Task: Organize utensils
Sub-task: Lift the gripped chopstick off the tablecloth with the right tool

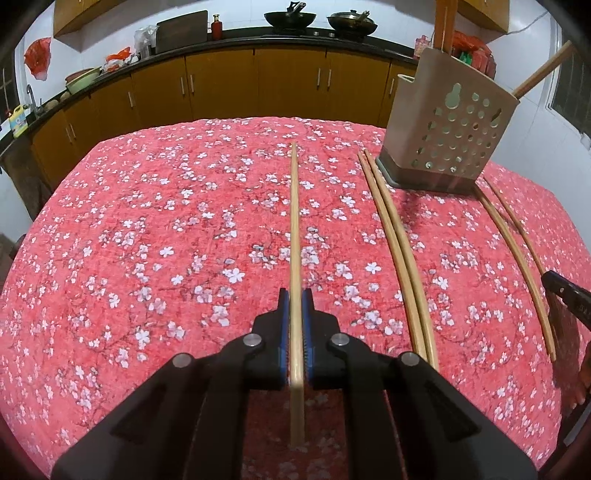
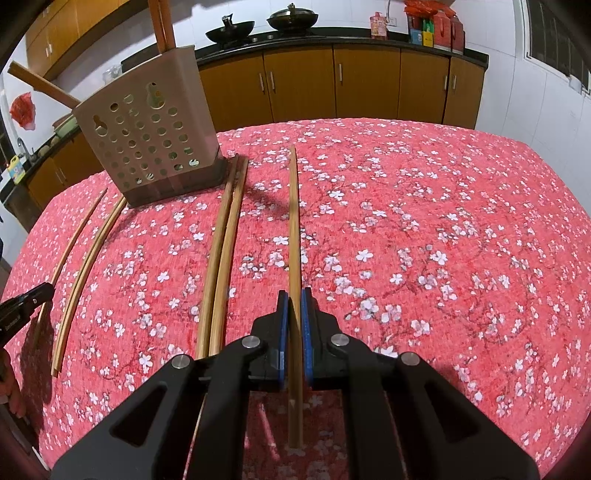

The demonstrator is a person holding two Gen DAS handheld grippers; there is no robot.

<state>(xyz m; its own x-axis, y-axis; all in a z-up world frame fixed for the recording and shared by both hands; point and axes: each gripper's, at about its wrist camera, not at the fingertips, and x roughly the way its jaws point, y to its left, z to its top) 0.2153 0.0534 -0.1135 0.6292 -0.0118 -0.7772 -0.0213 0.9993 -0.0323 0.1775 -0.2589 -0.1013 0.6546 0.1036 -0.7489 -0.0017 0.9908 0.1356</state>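
Note:
My left gripper (image 1: 294, 295) is shut on a long wooden chopstick (image 1: 294, 221) that runs forward over the red floral tablecloth (image 1: 147, 240). My right gripper (image 2: 294, 295) is shut on another wooden chopstick (image 2: 293, 221) in the same way. A beige perforated utensil holder (image 1: 447, 129) stands at the far right in the left view and at the far left in the right wrist view (image 2: 155, 140), with wooden handles sticking out. A pair of chopsticks (image 1: 399, 251) lies beside it, and also shows in the right wrist view (image 2: 221, 258). Two more chopsticks (image 1: 517, 258) lie further right.
The two further chopsticks also show at the left of the right wrist view (image 2: 85, 258). The other gripper's tip shows at each view's edge (image 1: 565, 291) (image 2: 26, 299). Brown cabinets (image 1: 221, 85) and a counter with woks (image 1: 290, 18) stand behind the table.

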